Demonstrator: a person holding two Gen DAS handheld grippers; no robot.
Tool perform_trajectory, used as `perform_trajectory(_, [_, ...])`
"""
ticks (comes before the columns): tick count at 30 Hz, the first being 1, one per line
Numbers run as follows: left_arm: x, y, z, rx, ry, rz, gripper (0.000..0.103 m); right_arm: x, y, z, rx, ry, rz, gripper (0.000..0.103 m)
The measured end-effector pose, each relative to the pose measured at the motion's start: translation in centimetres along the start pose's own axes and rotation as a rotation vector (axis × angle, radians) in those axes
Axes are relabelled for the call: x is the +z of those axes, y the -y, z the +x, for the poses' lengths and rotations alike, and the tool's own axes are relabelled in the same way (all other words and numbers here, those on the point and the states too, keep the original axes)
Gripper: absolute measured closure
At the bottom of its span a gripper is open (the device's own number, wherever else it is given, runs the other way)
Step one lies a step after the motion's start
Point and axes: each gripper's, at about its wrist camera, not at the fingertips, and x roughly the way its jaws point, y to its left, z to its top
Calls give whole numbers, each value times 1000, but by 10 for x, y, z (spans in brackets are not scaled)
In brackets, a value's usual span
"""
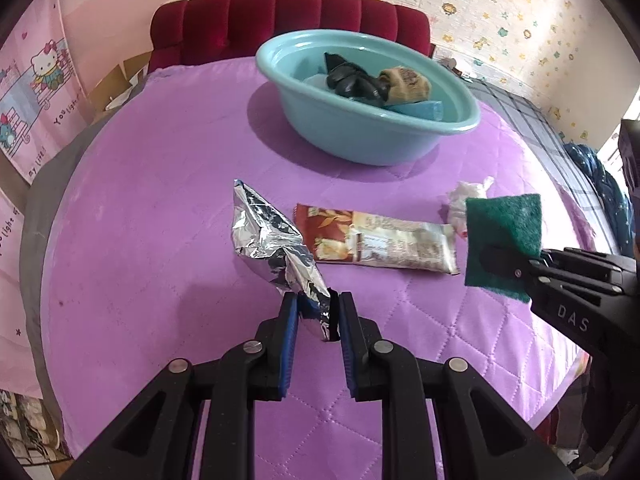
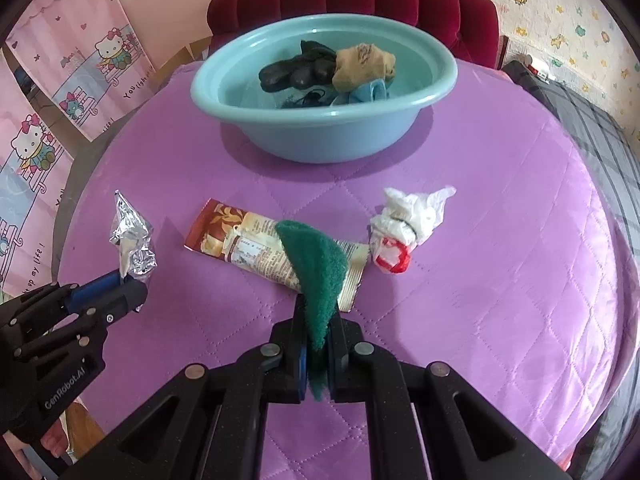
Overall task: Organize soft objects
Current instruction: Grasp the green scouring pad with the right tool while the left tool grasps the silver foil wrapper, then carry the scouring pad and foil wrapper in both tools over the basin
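My left gripper is shut on a crumpled silver foil bag and holds it above the purple quilt; it also shows in the right wrist view. My right gripper is shut on a green scouring pad, seen in the left wrist view at the right. A teal basin at the back holds a black cloth, a tan sock and a blue cloth. A brown snack wrapper and a white plastic bundle lie on the quilt.
The purple quilted cover spreads over the whole surface. A red velvet headboard stands behind the basin. Hello Kitty curtains hang at the left. A plaid blanket lies at the right edge.
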Motion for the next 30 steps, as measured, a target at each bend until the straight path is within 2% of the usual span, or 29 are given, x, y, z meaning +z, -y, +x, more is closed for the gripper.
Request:
perform_trajectory(15, [36, 28, -32, -81, 59, 76, 81, 29, 8, -37, 28, 57, -18, 97])
perform_trajectory(30, [90, 43, -36, -130, 104, 132, 81, 79, 15, -64, 59, 120, -37, 97])
